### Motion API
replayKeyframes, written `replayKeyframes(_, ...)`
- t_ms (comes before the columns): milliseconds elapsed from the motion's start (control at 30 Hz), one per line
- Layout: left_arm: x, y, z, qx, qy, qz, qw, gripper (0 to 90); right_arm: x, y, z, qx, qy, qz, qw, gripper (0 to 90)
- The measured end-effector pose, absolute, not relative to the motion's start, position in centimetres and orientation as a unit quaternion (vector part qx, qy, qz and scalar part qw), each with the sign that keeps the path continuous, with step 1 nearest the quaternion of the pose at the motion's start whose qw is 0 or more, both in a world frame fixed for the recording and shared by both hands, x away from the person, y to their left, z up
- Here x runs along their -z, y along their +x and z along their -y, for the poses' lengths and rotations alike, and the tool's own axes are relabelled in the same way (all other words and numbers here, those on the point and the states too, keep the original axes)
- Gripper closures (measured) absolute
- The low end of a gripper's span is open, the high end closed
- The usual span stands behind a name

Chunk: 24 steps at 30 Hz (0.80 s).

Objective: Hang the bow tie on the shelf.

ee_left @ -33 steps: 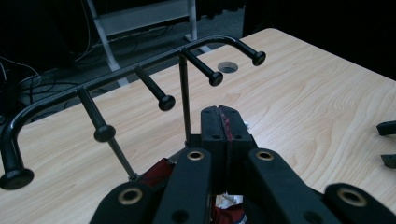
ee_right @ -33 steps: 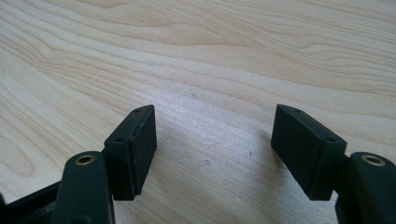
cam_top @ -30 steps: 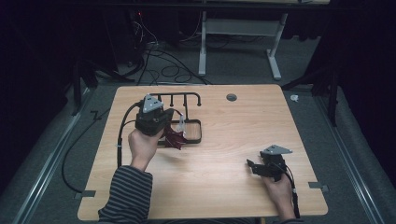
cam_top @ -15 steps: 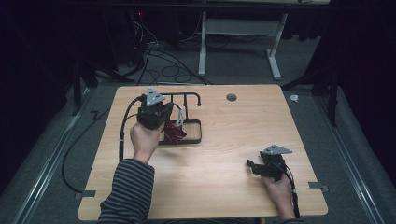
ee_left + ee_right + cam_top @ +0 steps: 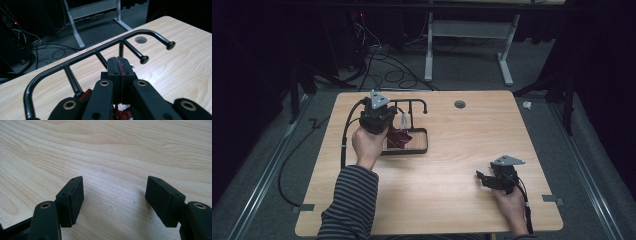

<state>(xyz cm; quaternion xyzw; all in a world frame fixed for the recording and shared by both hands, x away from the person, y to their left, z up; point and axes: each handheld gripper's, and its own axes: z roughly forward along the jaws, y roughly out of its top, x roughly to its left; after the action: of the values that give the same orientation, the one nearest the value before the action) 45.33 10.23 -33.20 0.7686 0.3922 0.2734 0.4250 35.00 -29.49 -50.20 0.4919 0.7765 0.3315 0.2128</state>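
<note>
High view looks down and forward over the table (image 5: 437, 190); left gripper view sits close at the black rack (image 5: 75, 60), seemingly shared; right gripper view hugs bare tabletop.

In the high view the left gripper (image 5: 376, 116) and the hand holding it cover part of the black rack (image 5: 412, 106) and most of the dark red cloth (image 5: 398, 138). In the left gripper view the cloth (image 5: 121, 67) shows as a thin red sliver between the closed jaws, the rest hidden below them. The person's striped sleeve (image 5: 349, 207) is cut off by the bottom edge.
</note>
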Motion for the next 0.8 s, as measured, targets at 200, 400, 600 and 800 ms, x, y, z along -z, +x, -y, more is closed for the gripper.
replayKeyframes(200,33.4,45.9,-10.5,-0.274,0.763,-0.404,0.424,89.9,50.2,35.0,29.5,-0.331,0.492,-0.777,0.213,32.6)
replayKeyframes(400,33.7,46.6,-10.5,-0.273,0.756,-0.414,0.427,89.8,50.2,35.0,29.5,-0.331,0.492,-0.777,0.213,32.6)
replayKeyframes(600,33.9,47.0,-10.5,-0.275,0.753,-0.419,0.426,89.6,50.2,35.0,29.5,-0.331,0.492,-0.776,0.213,32.6)
replayKeyframes(800,34.1,47.2,-10.5,-0.273,0.754,-0.423,0.422,89.4,50.2,35.0,29.5,-0.332,0.492,-0.777,0.213,32.6)
